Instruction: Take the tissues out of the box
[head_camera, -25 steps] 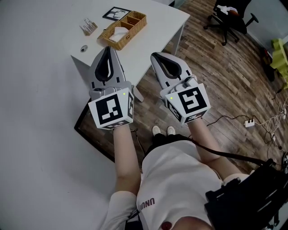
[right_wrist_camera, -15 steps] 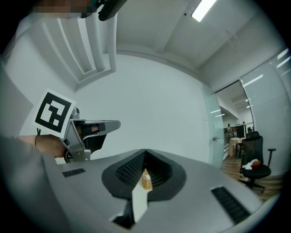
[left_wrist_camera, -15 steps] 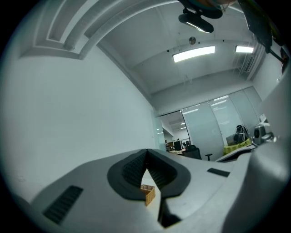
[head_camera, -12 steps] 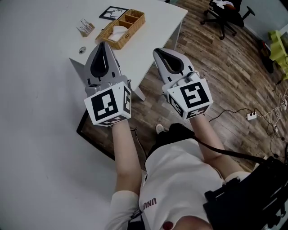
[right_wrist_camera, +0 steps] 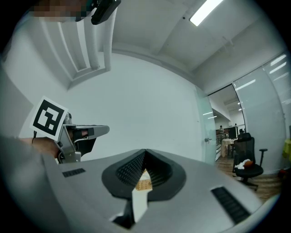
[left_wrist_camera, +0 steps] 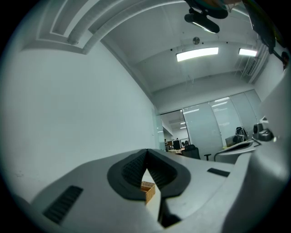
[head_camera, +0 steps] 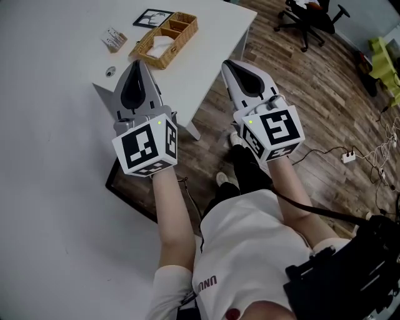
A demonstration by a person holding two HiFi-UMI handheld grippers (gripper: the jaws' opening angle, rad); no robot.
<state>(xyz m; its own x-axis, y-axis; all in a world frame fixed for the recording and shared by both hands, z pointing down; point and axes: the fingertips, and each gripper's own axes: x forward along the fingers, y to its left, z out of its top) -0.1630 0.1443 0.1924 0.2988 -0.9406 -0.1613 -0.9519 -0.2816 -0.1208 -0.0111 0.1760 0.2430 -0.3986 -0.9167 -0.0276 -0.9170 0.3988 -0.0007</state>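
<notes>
A wicker box (head_camera: pixel 167 39) with compartments stands on the white table (head_camera: pixel 69 69), and a white tissue (head_camera: pixel 162 44) lies in its near compartment. My left gripper (head_camera: pixel 135 63) is shut and empty. It hangs over the table's near corner and points at the box from a short way off. My right gripper (head_camera: pixel 229 64) is also shut and empty, out over the wooden floor beside the table's edge. Between the shut jaws of the left gripper (left_wrist_camera: pixel 146 153) a bit of the wicker box (left_wrist_camera: pixel 148 190) shows, as the wicker box (right_wrist_camera: pixel 144 184) does past the right gripper (right_wrist_camera: pixel 145 153).
On the table near the box lie a small card pack (head_camera: pixel 112 39), a black framed picture (head_camera: pixel 153 17) and a small round object (head_camera: pixel 110 71). An office chair (head_camera: pixel 307 15) and a power strip (head_camera: pixel 345 156) are on the floor. A dark board (head_camera: pixel 128 187) lies below the table.
Both grippers stay shut and held up. The right one has drifted to the right, the left one slightly left and down, and the box has slid up-left in the head view.
</notes>
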